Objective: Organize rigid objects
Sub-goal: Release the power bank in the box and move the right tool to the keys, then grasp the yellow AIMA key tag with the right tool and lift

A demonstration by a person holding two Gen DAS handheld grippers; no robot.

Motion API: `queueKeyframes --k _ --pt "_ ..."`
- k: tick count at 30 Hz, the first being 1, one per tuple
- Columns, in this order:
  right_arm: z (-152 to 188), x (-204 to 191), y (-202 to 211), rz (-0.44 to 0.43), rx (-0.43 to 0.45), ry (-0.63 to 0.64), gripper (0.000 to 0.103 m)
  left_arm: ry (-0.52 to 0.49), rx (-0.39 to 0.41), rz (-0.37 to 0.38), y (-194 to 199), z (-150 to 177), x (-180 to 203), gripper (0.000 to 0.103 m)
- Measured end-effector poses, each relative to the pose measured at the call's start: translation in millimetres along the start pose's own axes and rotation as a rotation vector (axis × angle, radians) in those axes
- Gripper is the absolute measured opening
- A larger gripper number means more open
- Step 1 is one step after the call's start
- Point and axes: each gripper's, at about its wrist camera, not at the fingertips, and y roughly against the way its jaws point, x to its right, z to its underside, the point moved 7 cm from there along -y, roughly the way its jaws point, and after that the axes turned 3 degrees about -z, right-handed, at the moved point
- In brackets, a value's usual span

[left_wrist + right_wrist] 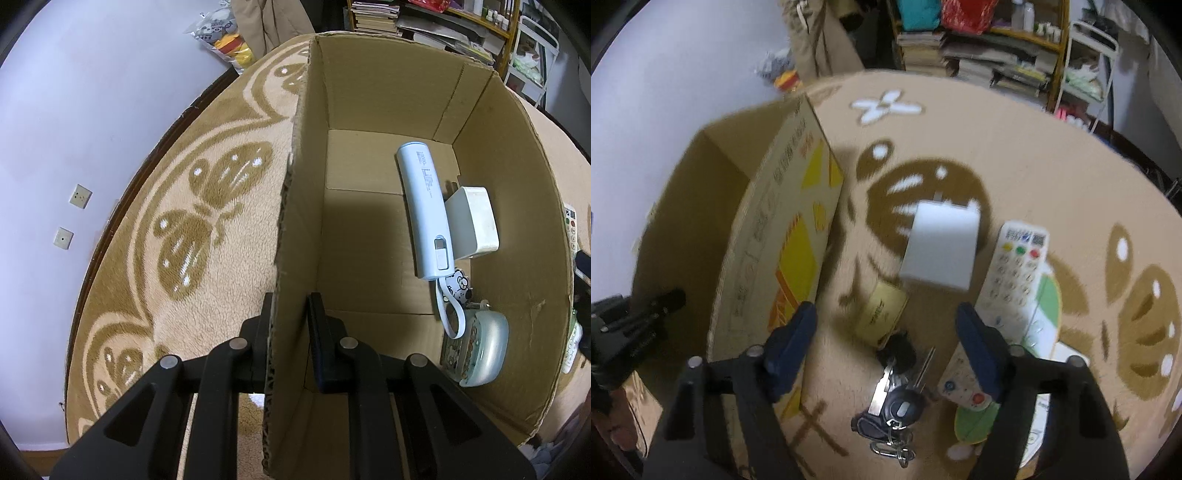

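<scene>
Pinching the near side wall of the cardboard box is the left gripper — one finger is seen outside the wall and one inside. Inside the box, toward its right side, a light blue power bank is laid flat, with a white charger block touching it on the right. A small pale blue case is seen nearer the camera, by the power bank's loop strap.

On the right wrist view, the box is seen at the left on the butterfly rug. The right gripper is held spread wide, with nothing between its fingers. Just ahead, a gold padlock and a bunch of keys are laid on the rug. A white cube charger is seen farther off — blurred. A white remote control is laid to the right.
</scene>
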Motion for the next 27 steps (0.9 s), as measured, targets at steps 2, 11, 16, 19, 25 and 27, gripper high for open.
queueKeyframes --k 2,11,16,19,25,27 --pt "4.8 0.6 -7.9 -0.011 -0.023 -0.004 0.074 -0.001 0.0 0.0 0.0 0.1 0.3 0.015" --pt "23.9 2.0 -37.9 -0.03 -0.119 -0.034 0.067 -0.001 0.0 0.0 -0.2 -0.1 0.2 0.015" --pt "28.8 2.8 -44.2 0.043 -0.098 -0.032 0.054 0.0 0.001 0.003 0.2 -0.1 0.8 0.015" --pt "32.1 -4.0 -43.9 0.085 -0.082 0.001 0.048 -0.002 0.0 0.0 0.3 0.1 0.7 0.015" --pt "35.4 -18.1 -43.6 0.109 -0.047 0.062 0.041 -0.001 0.0 0.002 0.2 0.5 0.9 0.015" --pt "35.3 -21.3 -42.9 0.114 -0.05 0.085 0.041 -0.001 0.0 0.001 0.3 0.4 1.1 0.015"
